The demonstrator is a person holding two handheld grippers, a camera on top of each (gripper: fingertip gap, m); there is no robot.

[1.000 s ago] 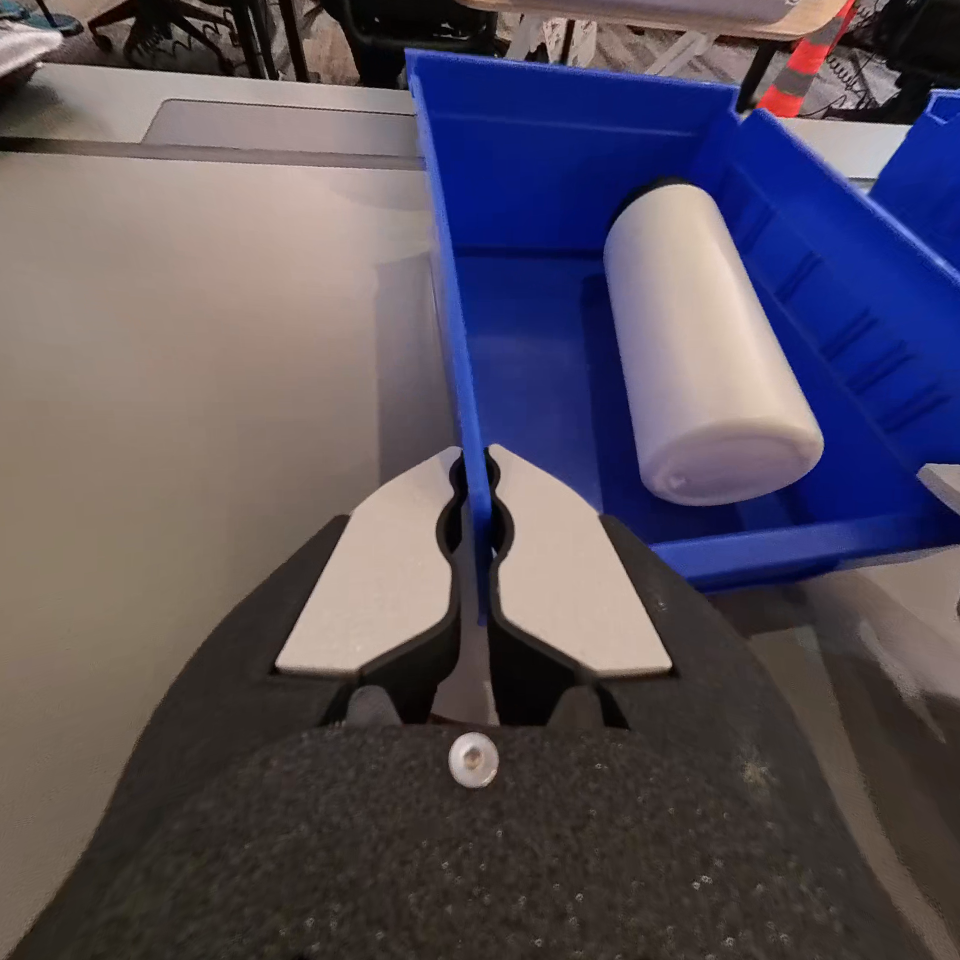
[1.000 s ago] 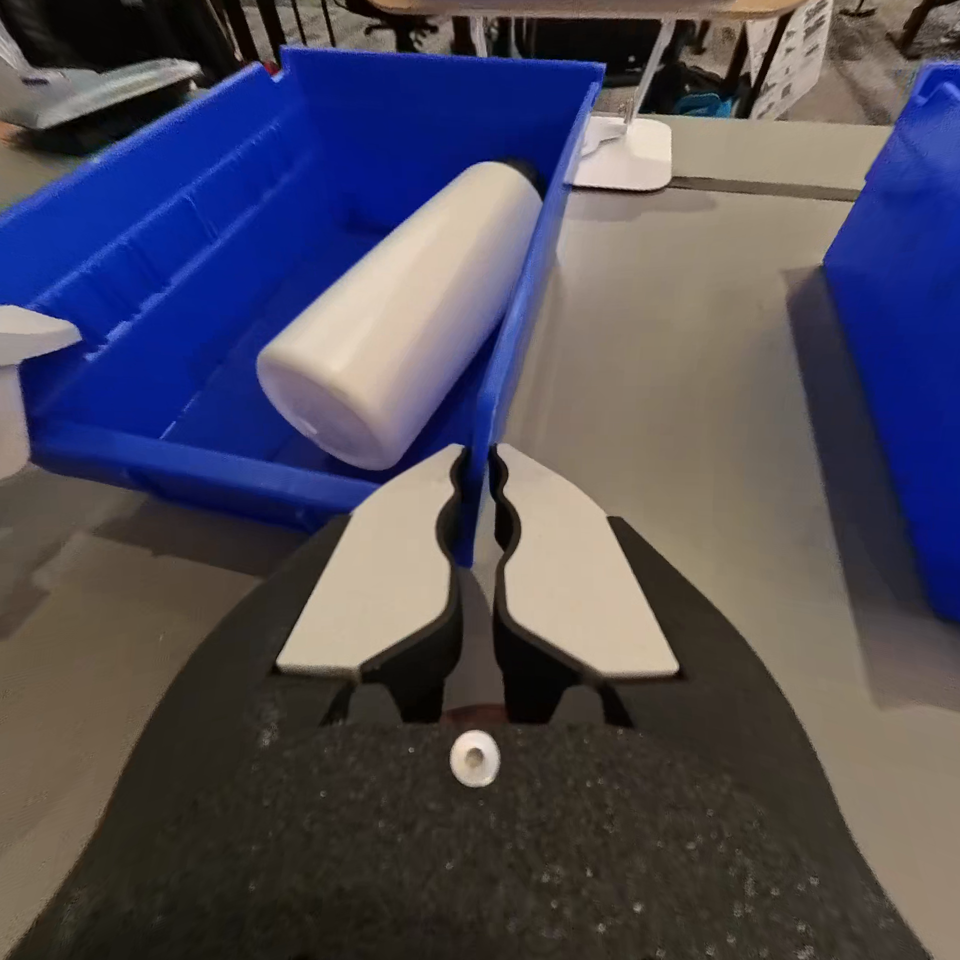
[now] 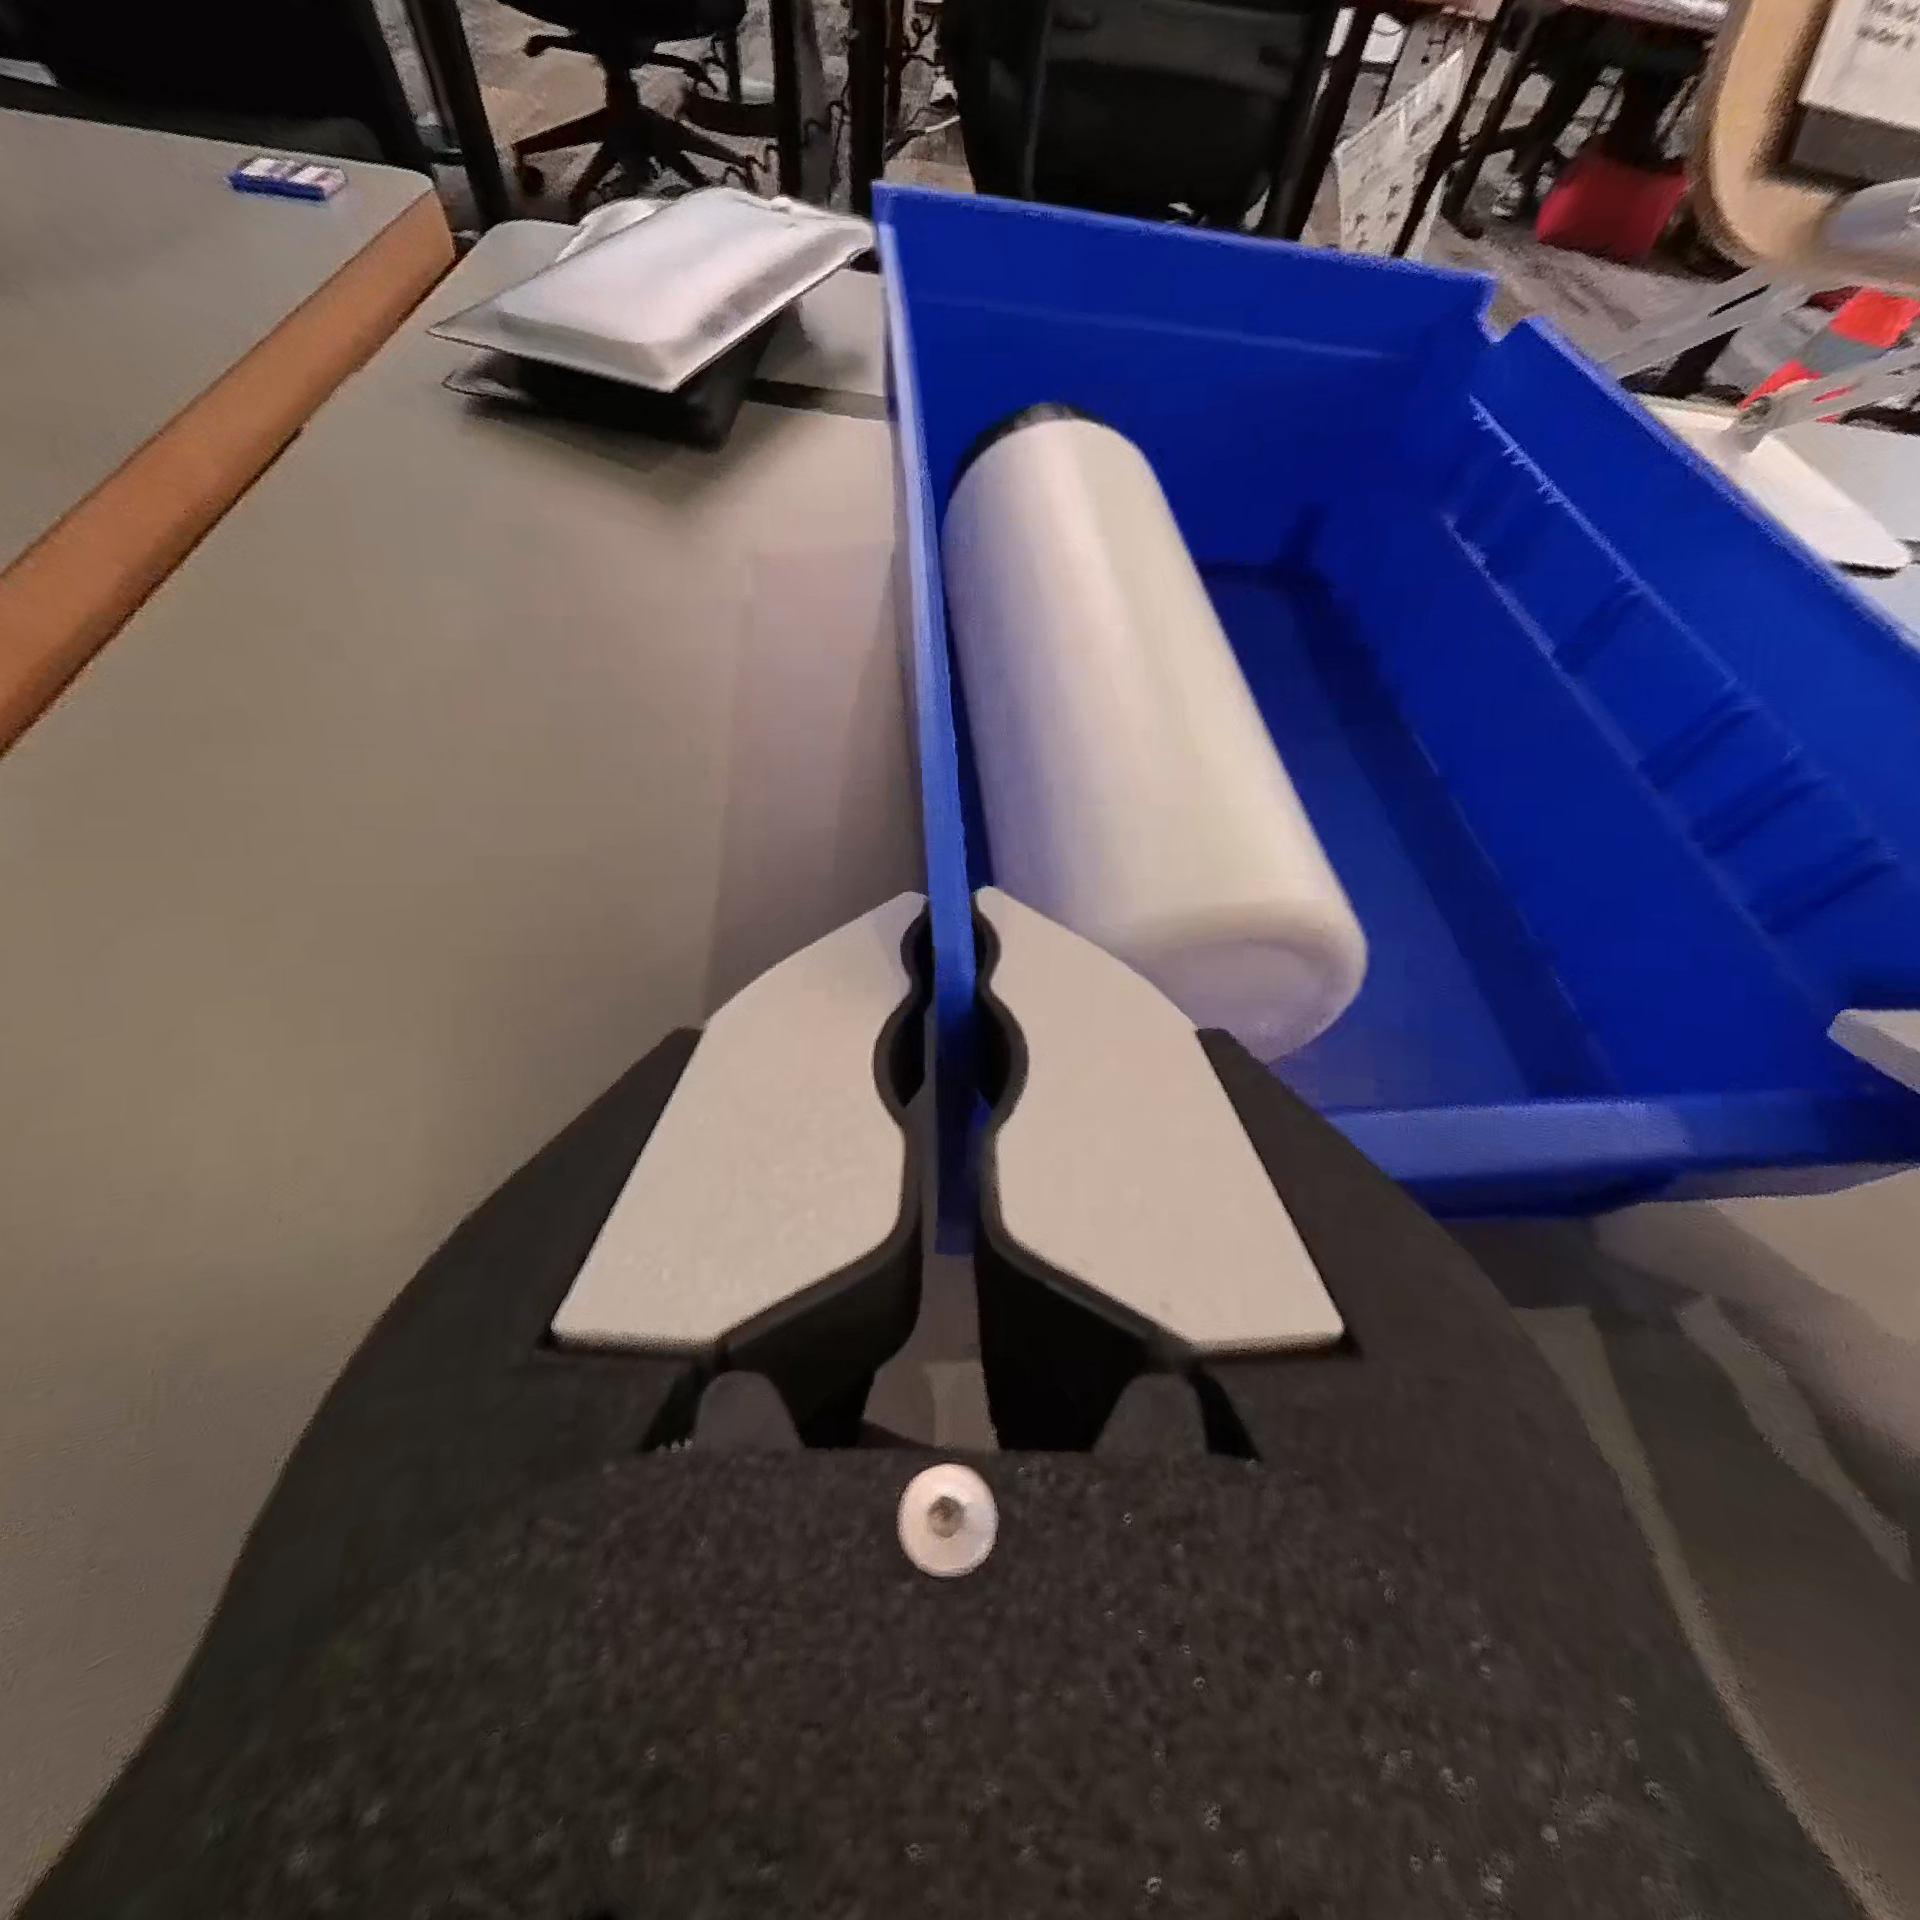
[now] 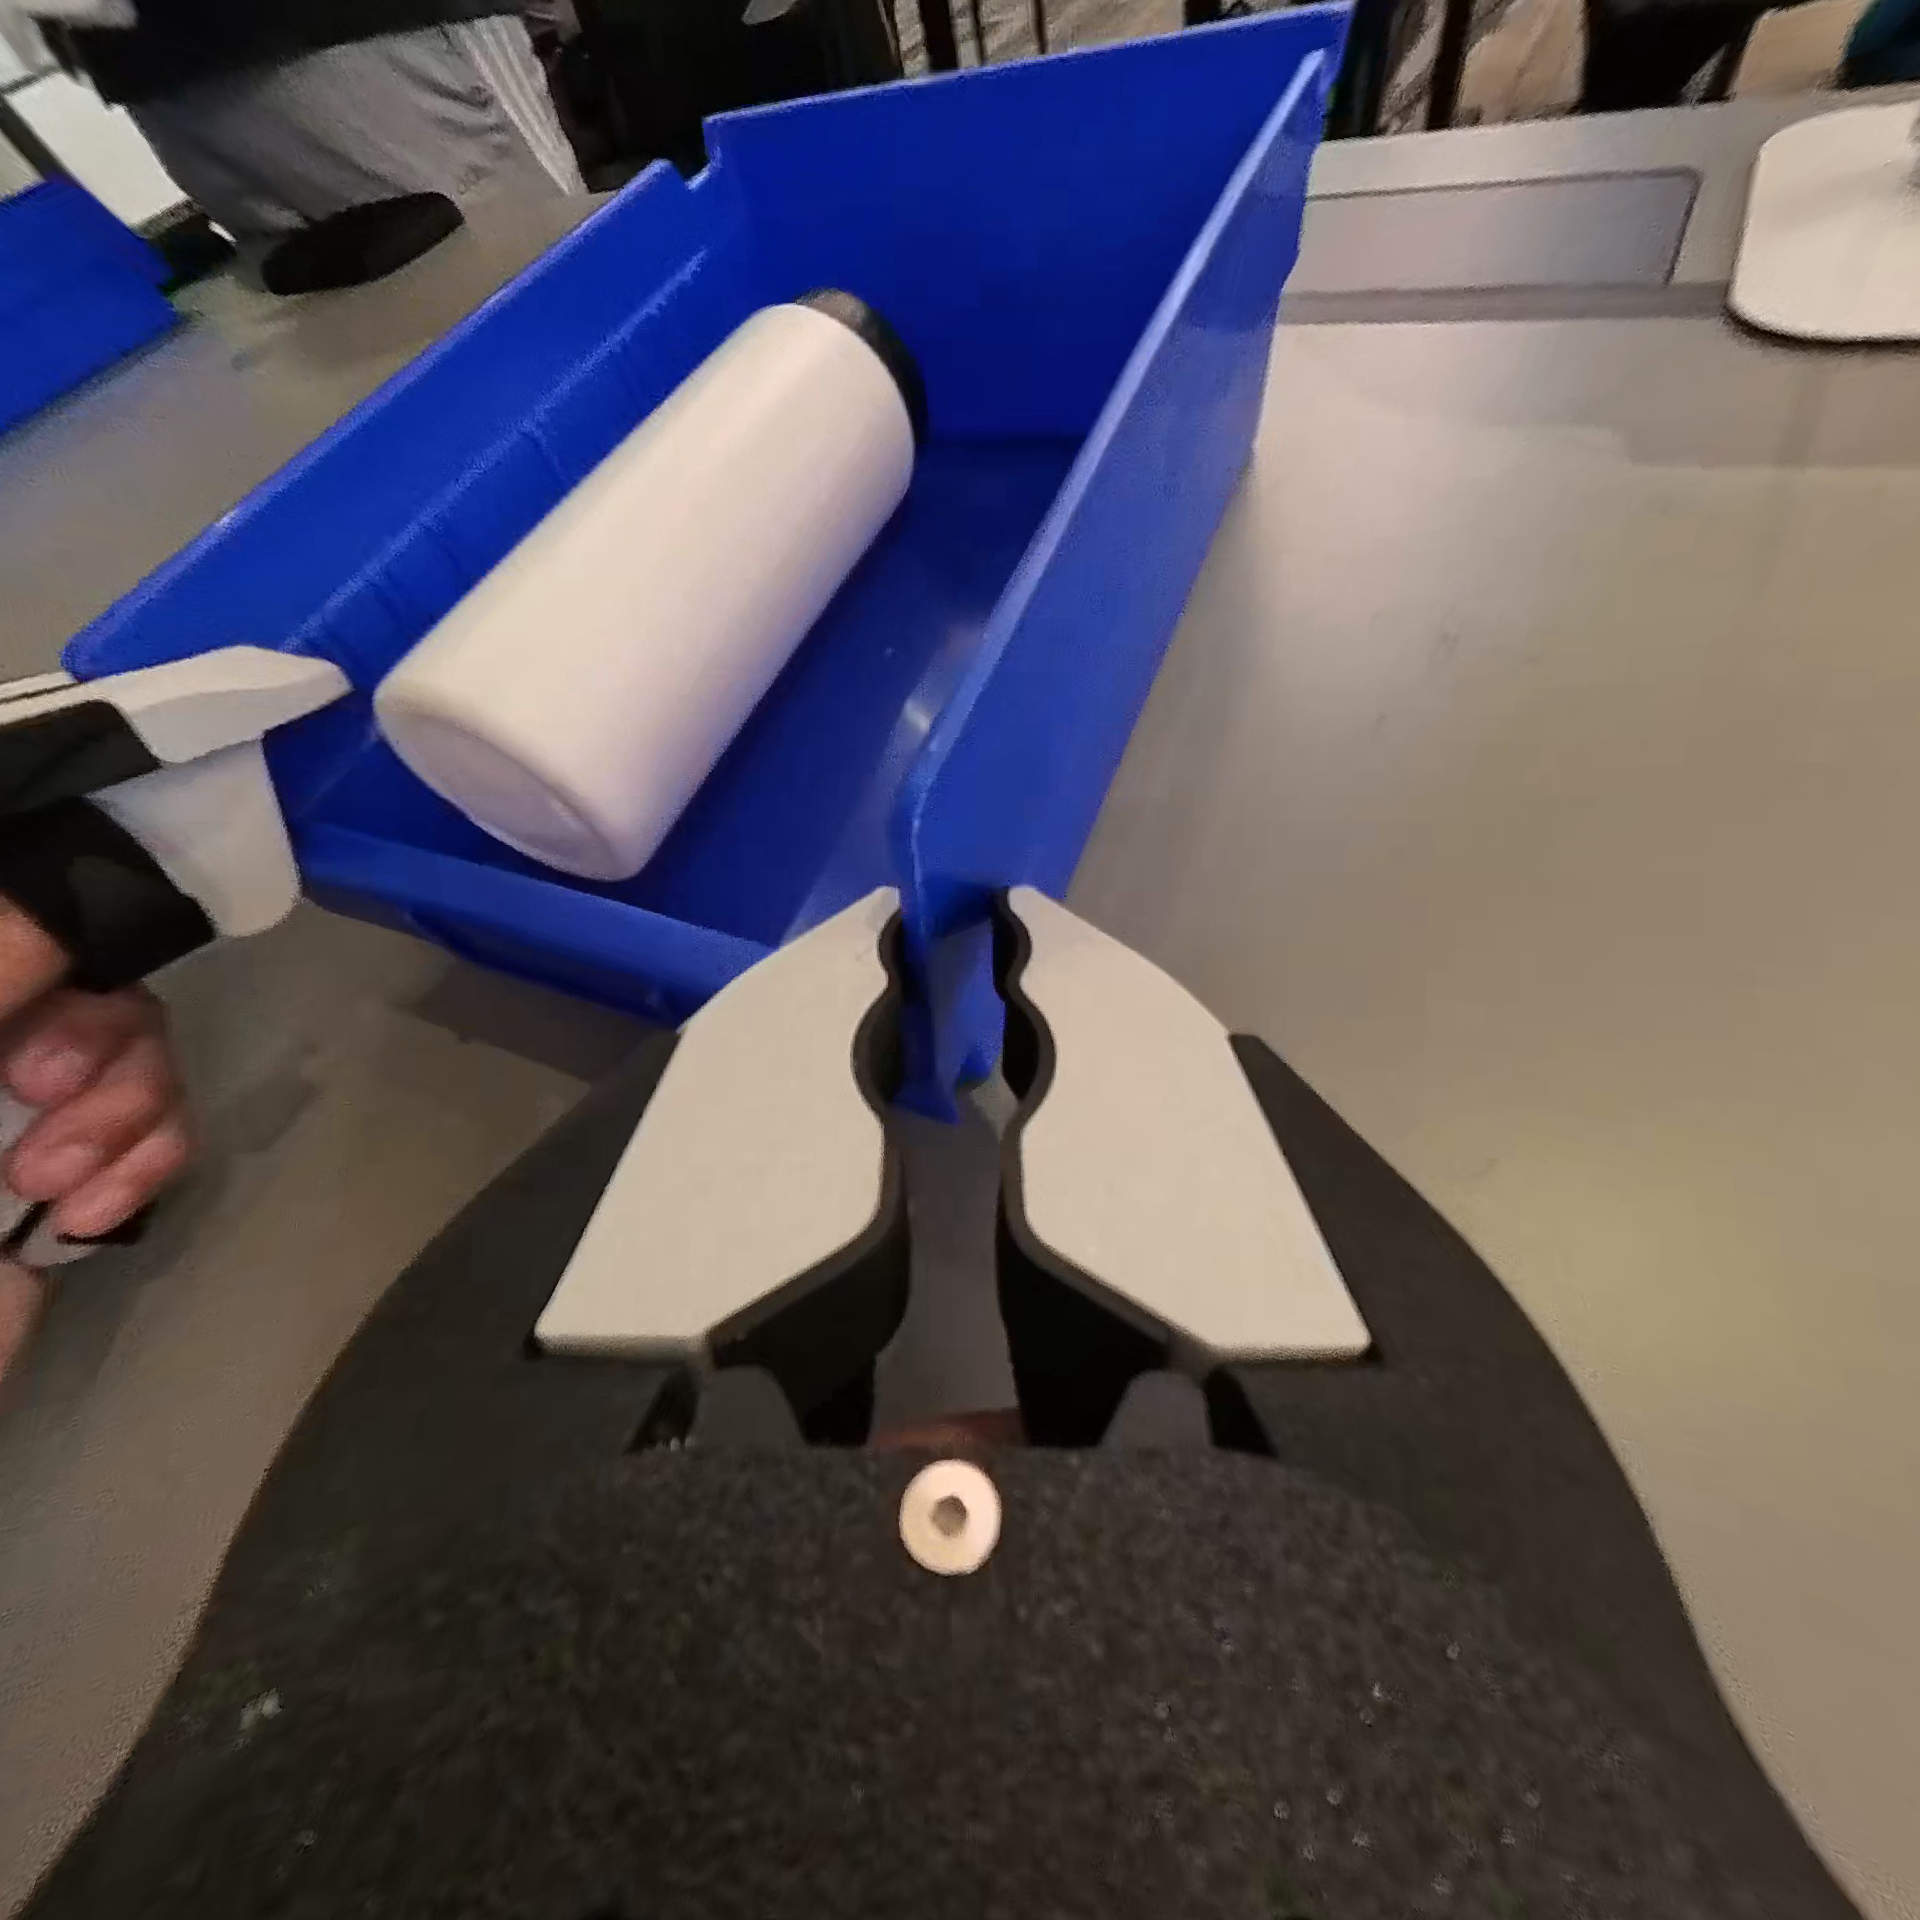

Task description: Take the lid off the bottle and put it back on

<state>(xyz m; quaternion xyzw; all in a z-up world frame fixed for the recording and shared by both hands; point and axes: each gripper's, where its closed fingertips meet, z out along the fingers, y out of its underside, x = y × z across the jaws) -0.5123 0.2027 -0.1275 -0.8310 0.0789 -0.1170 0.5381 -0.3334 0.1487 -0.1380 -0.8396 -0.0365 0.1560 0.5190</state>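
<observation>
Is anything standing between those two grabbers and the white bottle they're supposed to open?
Yes: the blue bin itself. The white bottle lies on its side inside it. The left gripper is clamped on one side wall and the right gripper straddles the opposite wall, so a wall separates each from the bottle. The bin is open above.

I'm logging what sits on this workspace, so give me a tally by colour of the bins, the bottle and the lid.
Blue: 2, the bin gripped at its walls and another bin at the far left edge.
White: 1, the bottle lying in the bin.
Black: 1, the lid on the bottle.
Total: 4
</observation>
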